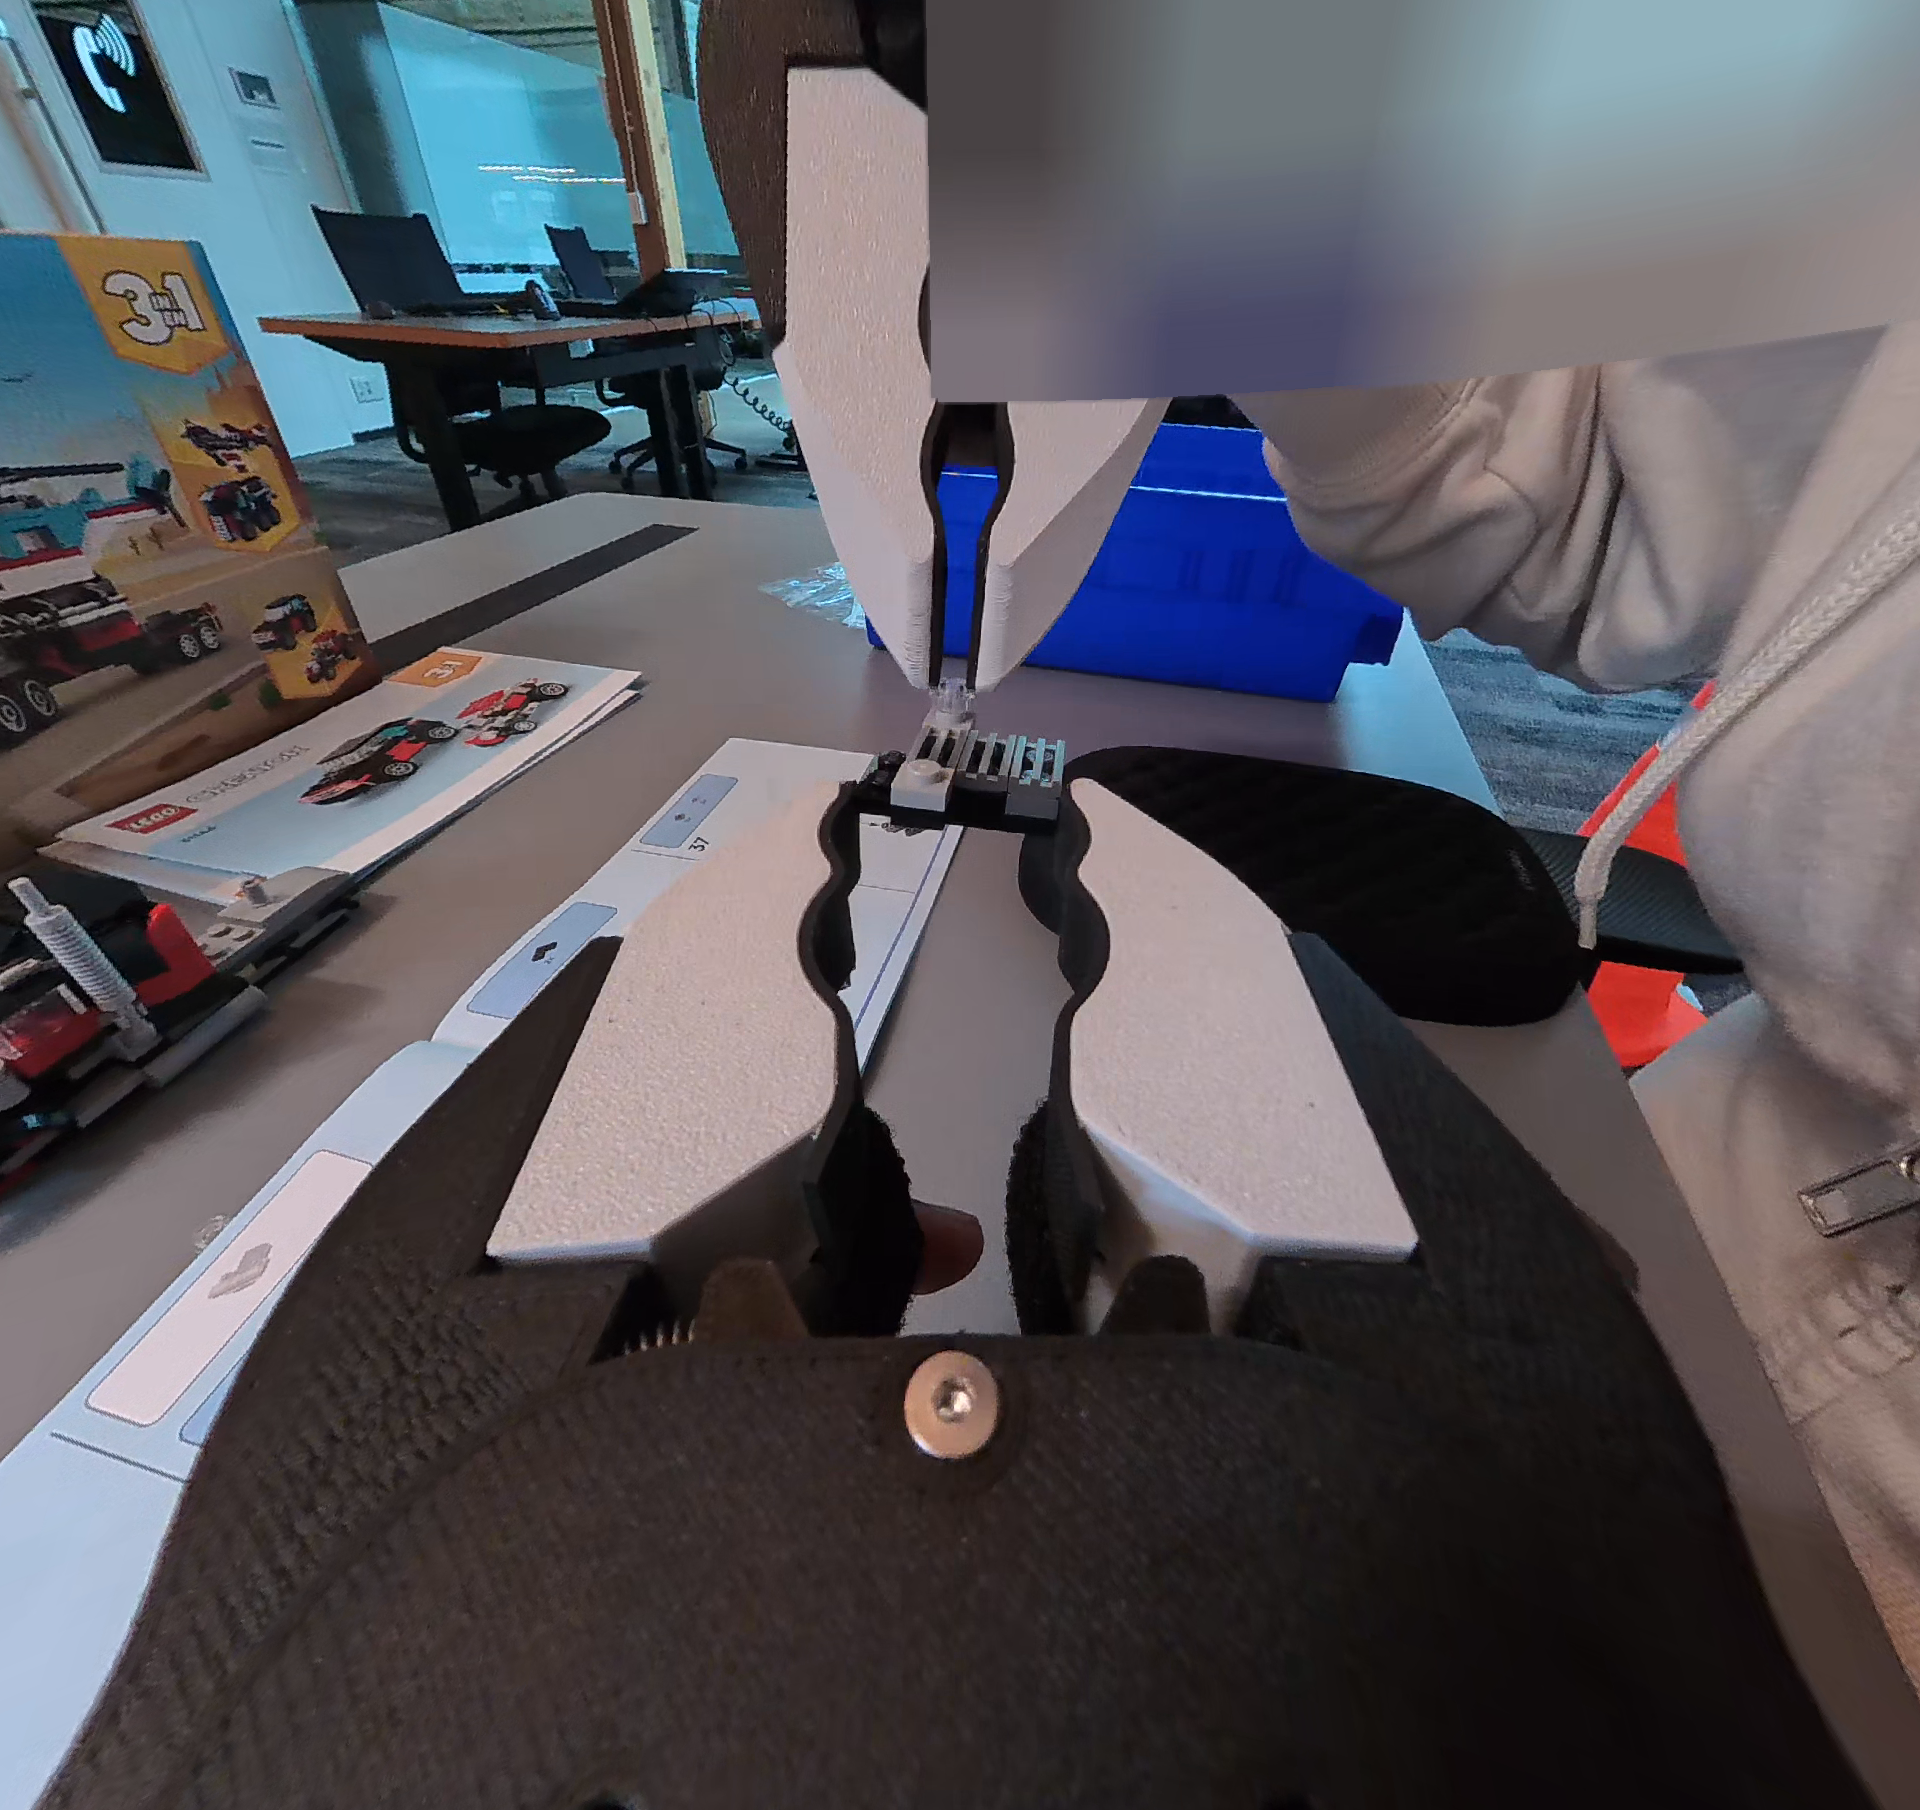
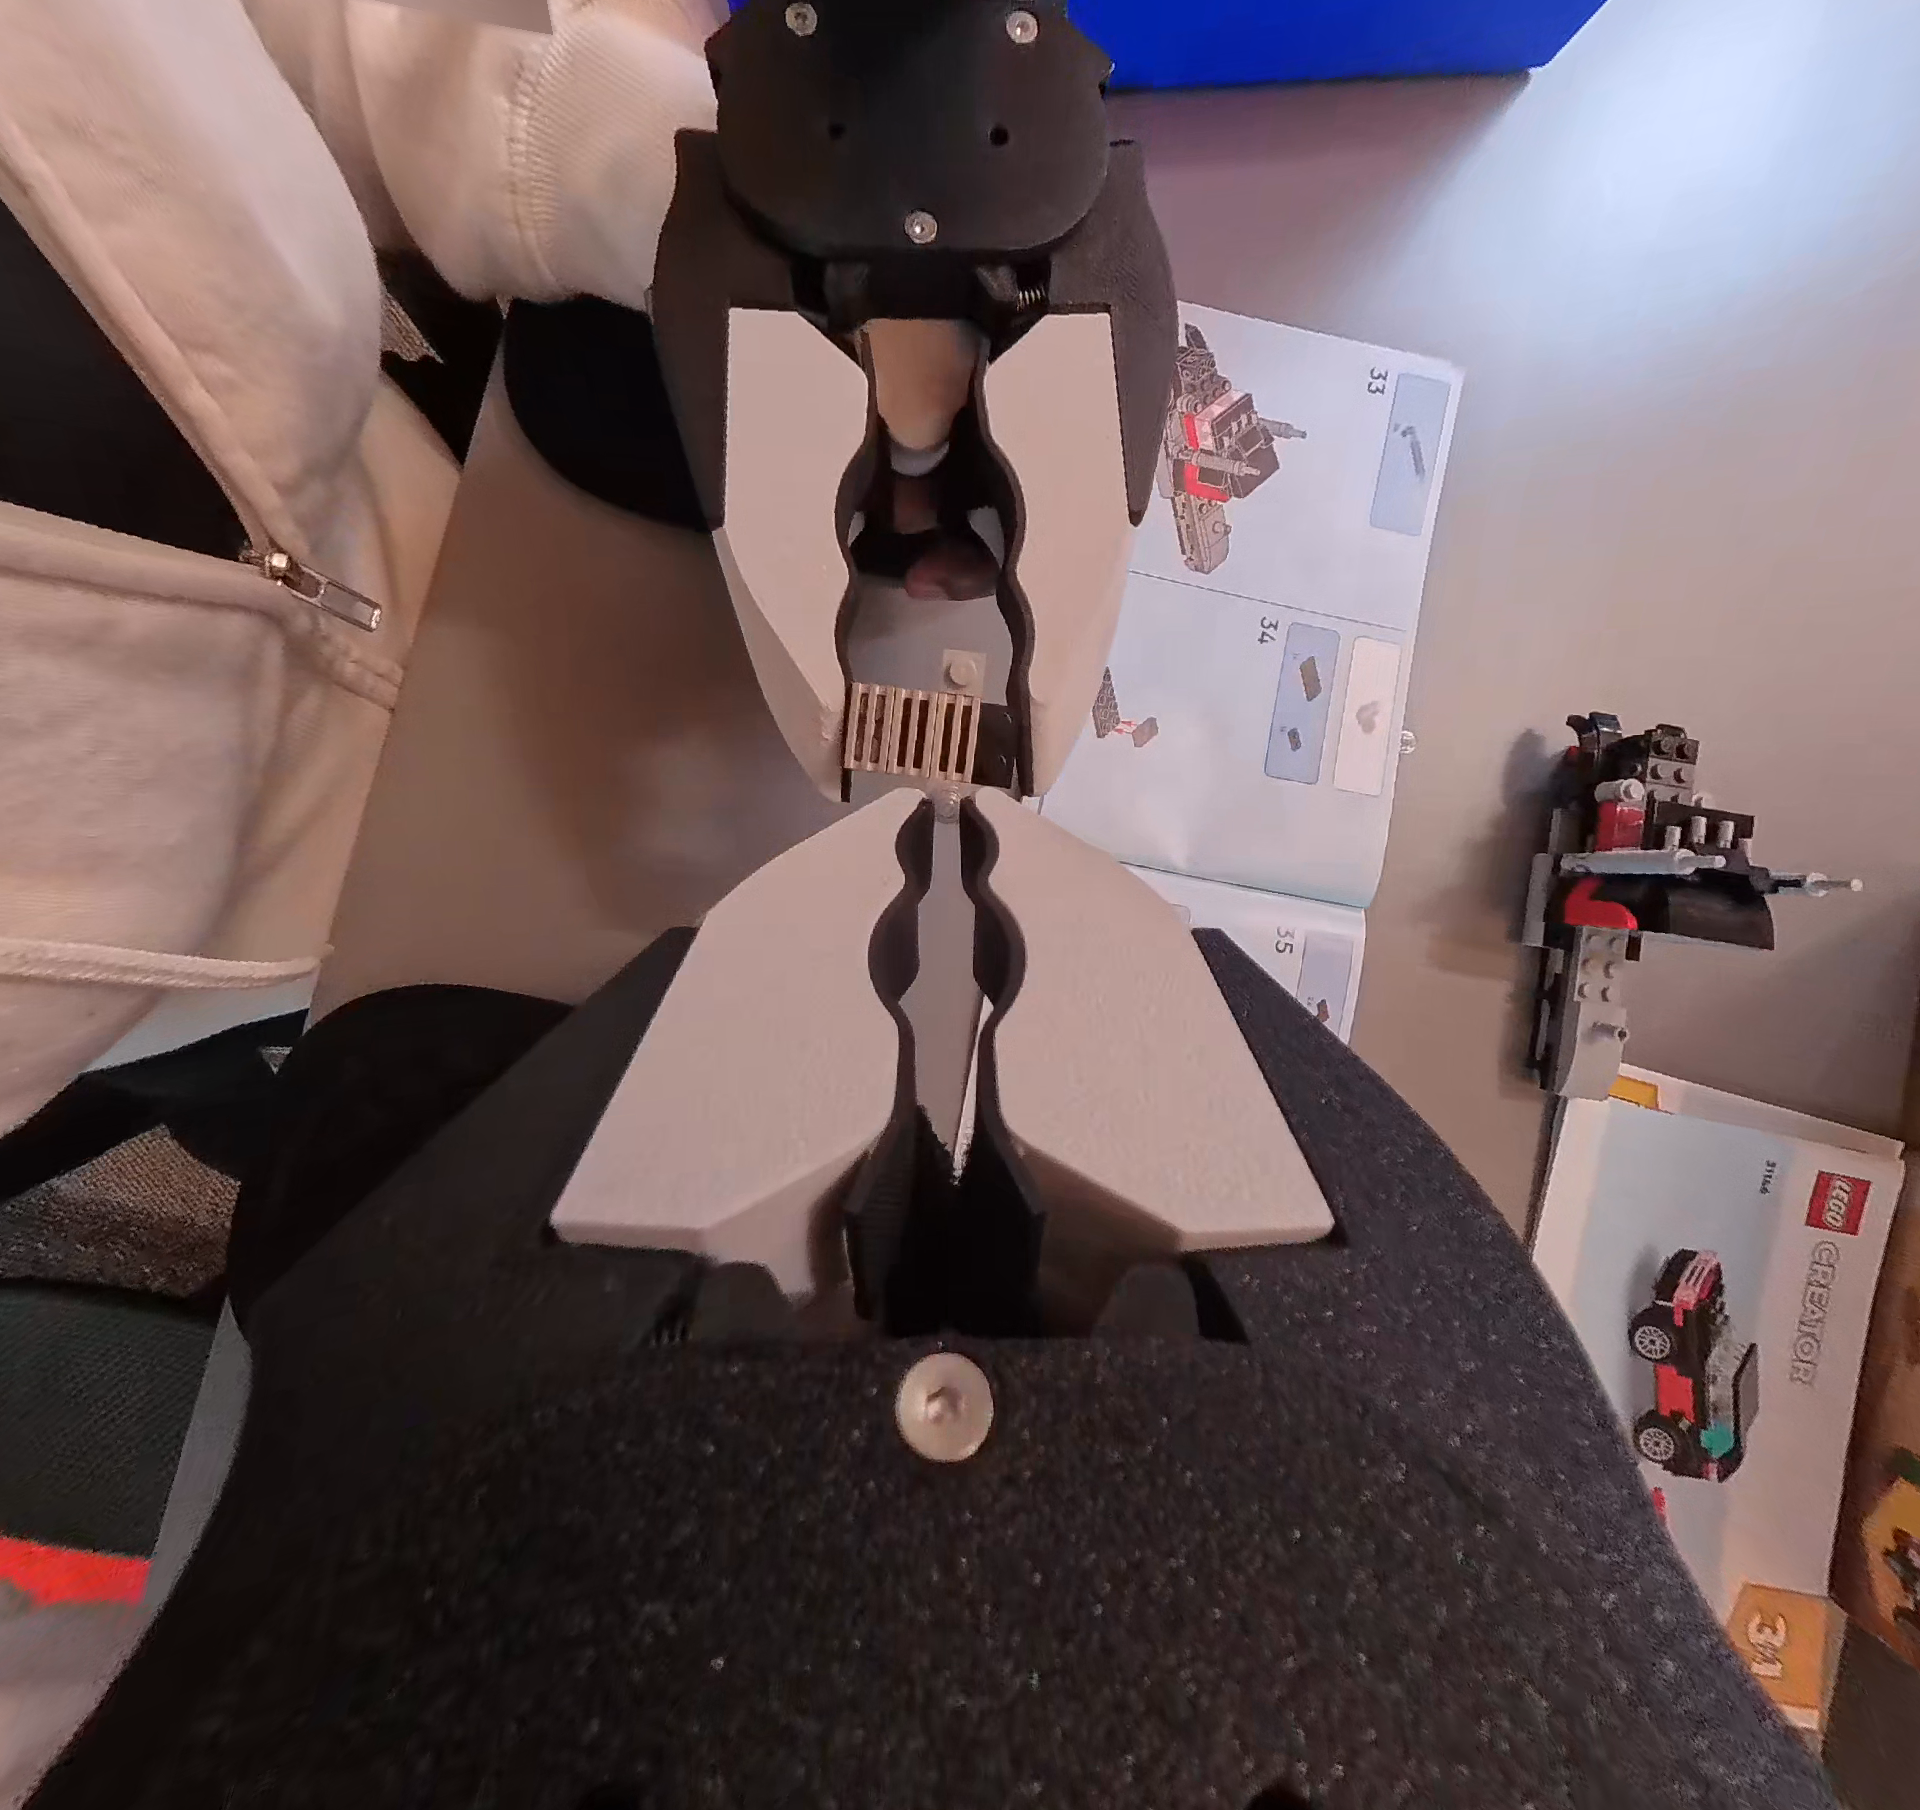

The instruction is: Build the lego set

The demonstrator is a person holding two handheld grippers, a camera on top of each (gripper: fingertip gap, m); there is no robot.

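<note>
My left gripper [image 1: 961, 804] is shut on a small black and grey grille assembly [image 1: 987, 768] and holds it above the table. In the right wrist view the same assembly [image 2: 914, 734] sits between the left gripper's [image 2: 930, 784] fingertips. My right gripper [image 2: 948, 810] is shut on a tiny clear round piece [image 2: 948, 804]. In the left wrist view it comes down from above [image 1: 953, 685] with the clear piece [image 1: 953, 695] at the assembly's grey edge. The partly built black, red and grey vehicle [image 2: 1642, 887] lies on the table to the right, also at the left wrist view's left edge [image 1: 94, 991].
An open instruction booklet [image 2: 1288, 617] lies under the grippers. A second booklet [image 1: 353, 773] and the set's box [image 1: 135, 493] are at the left. A blue bin [image 1: 1195, 576] stands behind. A person's pale hooded sleeve [image 1: 1538, 534] is at the right, a black pad [image 1: 1299, 877] beside it. My two grippers' fingertips are within a few centimetres of each other.
</note>
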